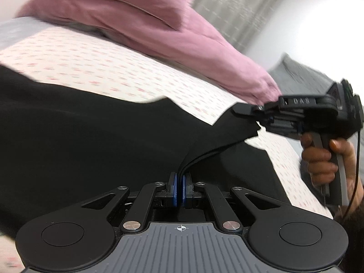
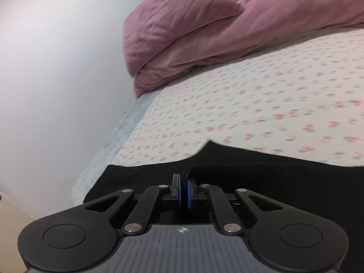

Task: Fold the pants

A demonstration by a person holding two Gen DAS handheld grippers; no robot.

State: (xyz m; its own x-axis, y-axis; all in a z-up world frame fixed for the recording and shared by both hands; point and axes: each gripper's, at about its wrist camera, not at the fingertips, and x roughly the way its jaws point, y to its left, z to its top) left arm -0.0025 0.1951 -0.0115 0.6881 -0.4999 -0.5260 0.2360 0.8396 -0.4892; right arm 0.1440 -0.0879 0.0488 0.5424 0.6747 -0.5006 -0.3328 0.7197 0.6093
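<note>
Now: black pants (image 1: 91,136), smooth, matte, draped over floral bed (image 1: 102,68); each hand-held gripper, left (image 1: 179,182) and right (image 2: 183,188), pinches layered edge.

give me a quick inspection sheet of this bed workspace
surface: bed sheet, white with small flowers
job's things: black pants, edge lifted off the sheet between both grippers
clutter: pink duvet bunched at the far end
grippers: left gripper shut on pants; right gripper shut on pants, hand on its handle
cables: black cable hanging by that hand
surroundings: white wall, grey curtain
</note>
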